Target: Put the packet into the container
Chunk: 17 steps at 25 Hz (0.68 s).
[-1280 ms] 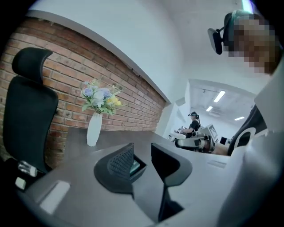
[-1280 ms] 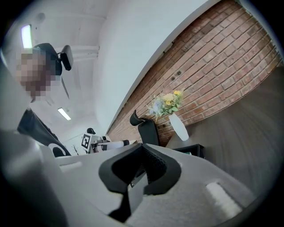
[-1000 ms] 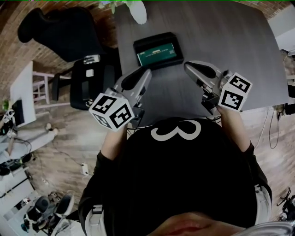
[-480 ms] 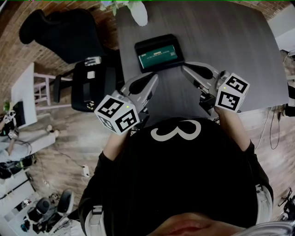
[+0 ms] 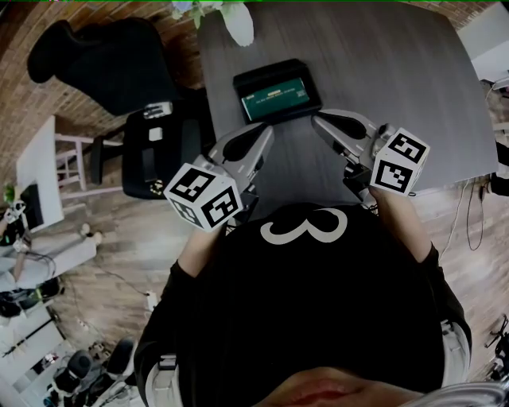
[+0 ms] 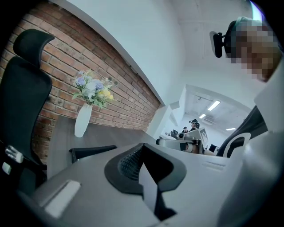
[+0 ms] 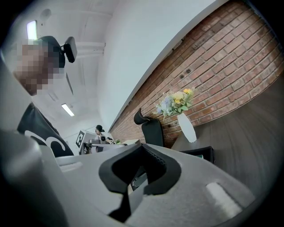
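Note:
A green packet (image 5: 276,96) lies flat inside the black container (image 5: 266,70) on the dark grey table (image 5: 390,71). My left gripper (image 5: 267,132) is shut and holds nothing; it sits just short of the container's near left corner. My right gripper (image 5: 316,121) is also shut and empty, close to the container's near right corner. In the left gripper view the pads of the left gripper (image 6: 142,149) meet, and the container's edge (image 6: 92,152) shows beyond them. From the right gripper (image 7: 142,150) the container (image 7: 202,153) is ahead to the right.
A white vase with flowers (image 5: 238,19) stands at the table's far edge, behind the container. A black office chair (image 5: 103,63) is left of the table, beside a brick wall (image 6: 66,66). The table's near edge runs just under both grippers.
Both grippers have shifted a little toward the container, the left one moving right and forward. The packet and container have not moved.

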Available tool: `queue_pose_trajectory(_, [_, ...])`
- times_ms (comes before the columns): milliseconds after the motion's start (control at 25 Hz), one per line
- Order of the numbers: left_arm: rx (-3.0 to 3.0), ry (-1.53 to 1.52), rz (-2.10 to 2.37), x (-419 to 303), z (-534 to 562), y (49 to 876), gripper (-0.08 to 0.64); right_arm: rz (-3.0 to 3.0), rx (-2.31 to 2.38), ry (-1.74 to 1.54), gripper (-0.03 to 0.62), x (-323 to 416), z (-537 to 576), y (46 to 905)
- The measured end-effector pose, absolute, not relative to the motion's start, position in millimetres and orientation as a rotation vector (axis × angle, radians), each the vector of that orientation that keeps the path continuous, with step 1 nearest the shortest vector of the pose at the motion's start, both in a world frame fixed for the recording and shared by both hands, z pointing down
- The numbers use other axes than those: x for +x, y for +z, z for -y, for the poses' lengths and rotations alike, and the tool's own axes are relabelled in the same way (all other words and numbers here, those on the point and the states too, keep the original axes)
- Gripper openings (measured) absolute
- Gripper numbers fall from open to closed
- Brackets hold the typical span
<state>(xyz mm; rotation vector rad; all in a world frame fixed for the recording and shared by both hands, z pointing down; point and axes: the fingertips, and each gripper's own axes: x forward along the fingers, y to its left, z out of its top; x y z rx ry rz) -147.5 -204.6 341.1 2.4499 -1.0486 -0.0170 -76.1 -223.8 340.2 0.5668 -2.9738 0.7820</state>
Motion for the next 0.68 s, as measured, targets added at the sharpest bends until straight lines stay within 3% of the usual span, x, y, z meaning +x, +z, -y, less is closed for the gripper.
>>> queue_pose_trajectory(680, [2.485,0.036,0.991,-147,211,358,0.011,2.980,0.675,0.787,0.002,-73,219,352])
